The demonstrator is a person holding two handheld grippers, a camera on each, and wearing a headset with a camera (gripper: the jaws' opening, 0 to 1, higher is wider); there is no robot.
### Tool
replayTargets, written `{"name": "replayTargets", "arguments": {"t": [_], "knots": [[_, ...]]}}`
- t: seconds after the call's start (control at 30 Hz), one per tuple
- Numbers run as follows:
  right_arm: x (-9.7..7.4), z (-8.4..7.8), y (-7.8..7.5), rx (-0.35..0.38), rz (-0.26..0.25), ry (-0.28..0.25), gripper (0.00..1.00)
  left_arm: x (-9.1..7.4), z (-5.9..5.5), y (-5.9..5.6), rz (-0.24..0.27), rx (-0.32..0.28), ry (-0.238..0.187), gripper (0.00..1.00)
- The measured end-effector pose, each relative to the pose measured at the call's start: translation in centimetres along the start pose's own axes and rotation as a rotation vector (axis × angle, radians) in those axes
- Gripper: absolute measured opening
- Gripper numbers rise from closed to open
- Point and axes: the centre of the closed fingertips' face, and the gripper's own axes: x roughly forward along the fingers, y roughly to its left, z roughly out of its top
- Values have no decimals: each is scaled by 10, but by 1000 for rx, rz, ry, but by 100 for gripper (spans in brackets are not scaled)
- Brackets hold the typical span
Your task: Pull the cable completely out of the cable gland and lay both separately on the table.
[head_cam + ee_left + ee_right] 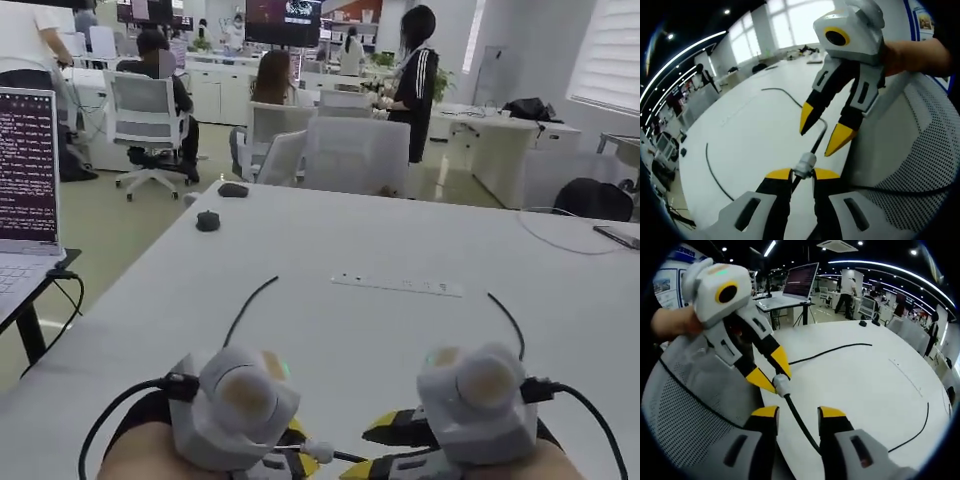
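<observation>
- The white table (400,240) spreads wide ahead of the person, with an office of desks, chairs and people behind it.
- A white mesh chair back (920,150) stands close beside the table edge, right by both grippers.
- An open laptop (25,170) sits on a separate stand off the table's left side.
- The left gripper (801,174) is held low at the near edge of the table, its yellow tips pressed onto the gland from both sides.
- The right gripper (799,412) faces it from just beside. Its jaws are spread, the cable runs through the gap between them, and neither tip visibly touches it.
- Two loose cords (250,305) lie curved on the tabletop, well apart from each other and further out than the grippers.
- A flat white strip (398,285) lies between those cords, near the middle of the table.
- The cable (800,425), black, comes out of the gland and passes on towards the right gripper, off the table surface.
- A dark mouse (208,221) rests near the far left edge.
- The gland (805,163), small and white, is still on the cable, pinched in the left gripper.
</observation>
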Motion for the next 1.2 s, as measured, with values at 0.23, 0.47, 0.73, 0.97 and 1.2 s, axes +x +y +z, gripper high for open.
{"name": "replayTargets", "arguments": {"t": [0.23,0.47,0.73,0.97,1.2], "knots": [[8,-8,14,-125,26,60,26,3,1,-8,-23,25,5,16],[7,-8,15,-158,33,62,21,4,2,-12,-33,52,7,16],[8,-4,28,-163,95,41,19,6,9,-24,-38,254,19,16],[8,-10,30,-183,105,72,13,11,6,-31,-22,428,74,16],[9,-11,30,-329,49,94,11,10,6,-29,-30,307,65,16]]}}
